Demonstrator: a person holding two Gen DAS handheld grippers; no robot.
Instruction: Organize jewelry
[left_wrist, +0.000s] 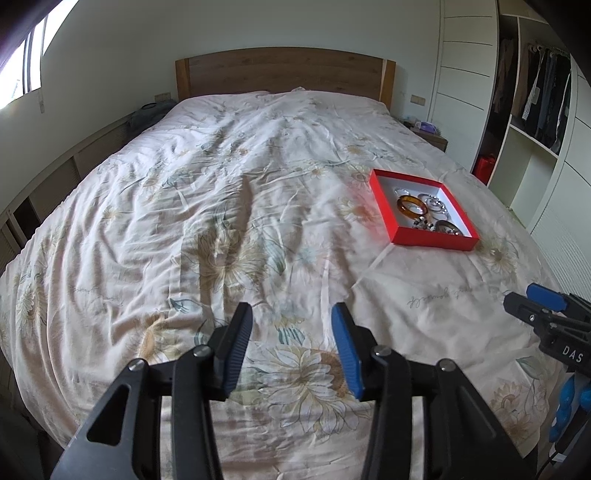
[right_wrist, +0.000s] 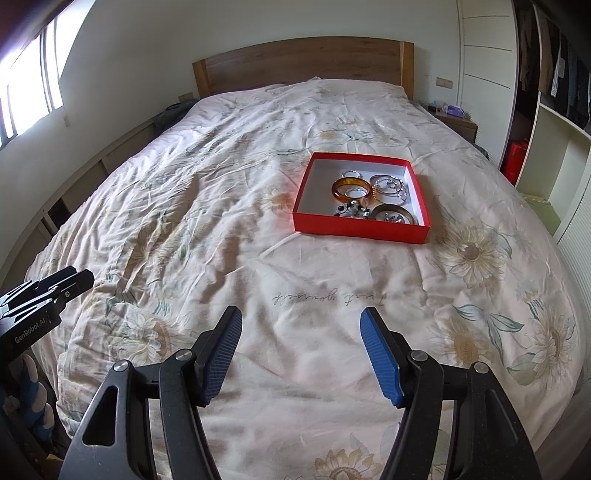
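Observation:
A shallow red box (right_wrist: 360, 230) with a white inside lies on the bed, ahead of my right gripper; in the left wrist view the box (left_wrist: 432, 242) is at the right. In it lie an amber bangle (right_wrist: 351, 189), silver bracelets (right_wrist: 391, 184), a dark bangle (right_wrist: 393, 213) and small beaded pieces (right_wrist: 351, 211). The amber bangle (left_wrist: 412, 205) also shows in the left wrist view. My left gripper (left_wrist: 291, 314) is open and empty over the quilt. My right gripper (right_wrist: 301, 317) is open and empty, short of the box.
A floral quilt (left_wrist: 221, 221) covers the bed, with a wooden headboard (right_wrist: 303, 62) at the far end. A bedside table (right_wrist: 456, 123) and an open wardrobe (right_wrist: 554, 92) stand at the right. A window (right_wrist: 29, 92) is at the left.

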